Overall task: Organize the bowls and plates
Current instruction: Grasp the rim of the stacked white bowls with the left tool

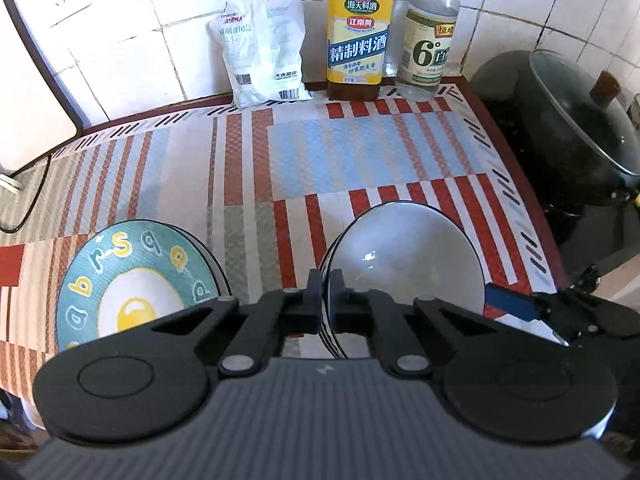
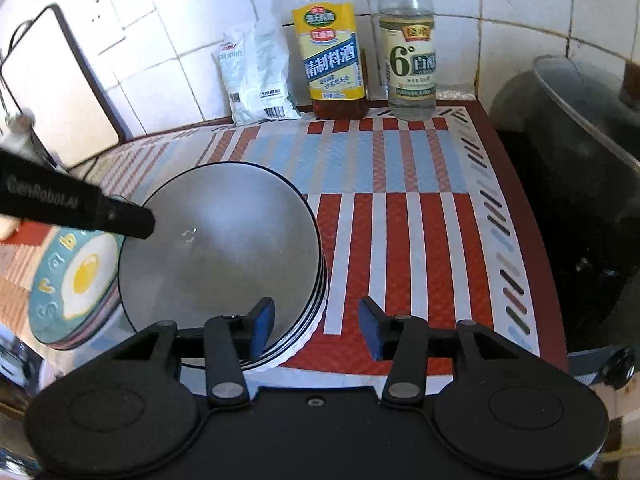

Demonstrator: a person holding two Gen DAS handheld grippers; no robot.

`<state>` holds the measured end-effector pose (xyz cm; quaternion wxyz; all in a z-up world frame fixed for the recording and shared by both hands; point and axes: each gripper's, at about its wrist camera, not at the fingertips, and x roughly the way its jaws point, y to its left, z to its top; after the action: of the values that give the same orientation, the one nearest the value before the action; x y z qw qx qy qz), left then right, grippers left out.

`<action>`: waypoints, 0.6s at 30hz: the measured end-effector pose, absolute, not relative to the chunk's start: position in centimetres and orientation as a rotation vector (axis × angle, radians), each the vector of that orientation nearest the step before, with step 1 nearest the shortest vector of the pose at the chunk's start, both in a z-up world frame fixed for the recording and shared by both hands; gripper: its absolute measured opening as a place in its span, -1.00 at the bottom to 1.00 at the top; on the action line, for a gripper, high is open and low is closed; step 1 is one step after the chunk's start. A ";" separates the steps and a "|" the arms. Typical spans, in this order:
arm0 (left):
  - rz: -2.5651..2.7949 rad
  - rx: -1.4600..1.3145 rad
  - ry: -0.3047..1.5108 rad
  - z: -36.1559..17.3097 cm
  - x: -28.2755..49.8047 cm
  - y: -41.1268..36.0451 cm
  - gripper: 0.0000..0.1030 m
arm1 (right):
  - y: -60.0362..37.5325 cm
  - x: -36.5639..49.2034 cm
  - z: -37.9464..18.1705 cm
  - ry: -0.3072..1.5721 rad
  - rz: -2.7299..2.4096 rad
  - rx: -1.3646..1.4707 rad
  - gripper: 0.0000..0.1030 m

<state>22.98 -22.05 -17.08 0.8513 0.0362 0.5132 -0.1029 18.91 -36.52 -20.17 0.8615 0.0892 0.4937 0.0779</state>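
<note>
Left gripper [image 1: 326, 280] clamped on rim of grey black-edged ceramic bowl [image 1: 404, 256], beside teal fried-egg plate [image 1: 132, 276]; right gripper [image 2: 316, 320] jaws apart over striped worktop [image 2: 400, 240].

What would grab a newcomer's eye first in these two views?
The fried-egg plate, teal-rimmed with yellow letters, sits at the near left of the striped mat. Right of it the left claw pinches the rim of the grey bowl, while the right claw hangs open beside it. Two labelled bottles stand by the tiled wall.
</note>
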 end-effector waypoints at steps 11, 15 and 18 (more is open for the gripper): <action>-0.200 -0.046 1.118 -18.7 22.2 -20.4 -0.82 | -37.0 17.3 -18.8 0.958 0.220 0.219 0.03; -0.267 -0.143 1.060 -18.2 20.5 -19.1 -0.44 | -37.7 15.3 -17.2 0.884 0.250 0.198 0.24; -0.310 -0.188 0.989 -18.1 18.9 -18.1 -0.32 | -37.8 13.9 -16.3 0.844 0.279 0.150 0.38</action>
<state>18.95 -18.10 -18.13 0.8645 -0.0897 0.4719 -0.1478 13.90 -37.82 -16.30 0.9002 0.0726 0.4077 0.1347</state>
